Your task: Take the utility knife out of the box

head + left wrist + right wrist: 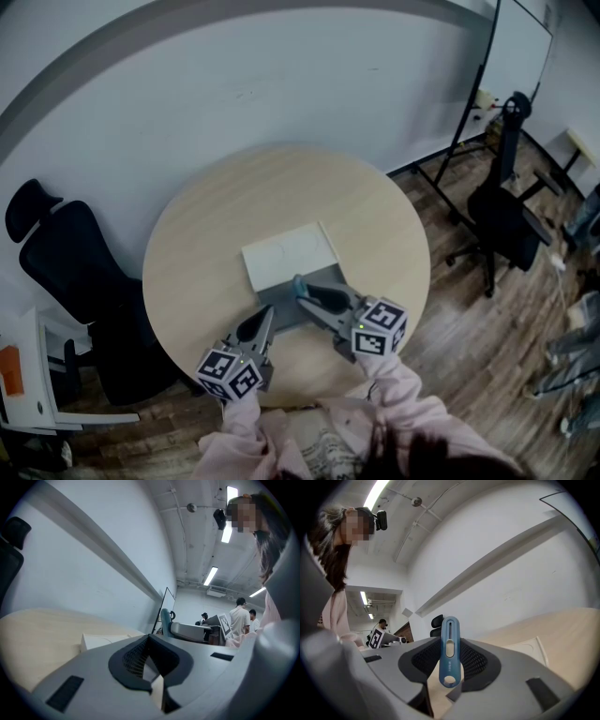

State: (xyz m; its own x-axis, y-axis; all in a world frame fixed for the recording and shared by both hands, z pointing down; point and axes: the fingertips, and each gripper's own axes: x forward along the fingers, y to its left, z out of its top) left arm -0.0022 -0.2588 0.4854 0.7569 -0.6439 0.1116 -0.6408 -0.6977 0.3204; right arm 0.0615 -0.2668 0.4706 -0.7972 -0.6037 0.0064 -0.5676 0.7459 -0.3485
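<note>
Utility knife [449,653] is clamped upright between the pads of my right hand-held gripper [305,298], blue body standing on end with the slider facing the camera and the loop end lowest. That hand-held gripper points about level, forearm in a pink sleeve [405,382] angled in from the near edge of the table [202,239]. From the head view the knife sits above the far part of the open grey box [279,302], so I judge the lift-out is under way but the knife is not yet carried clear. My left hand-held gripper [267,319] lies low at the box's near-left edge, jaw tips drawn together; I can't tell whether it nips the wall or just rests there to steady it. Beyond the box, touching its far side, lies the white lid [291,253]. Next, as I see it, the right hand must draw the knife sideways past the box wall without loosening its grip, then find bare table to set it down.
</note>
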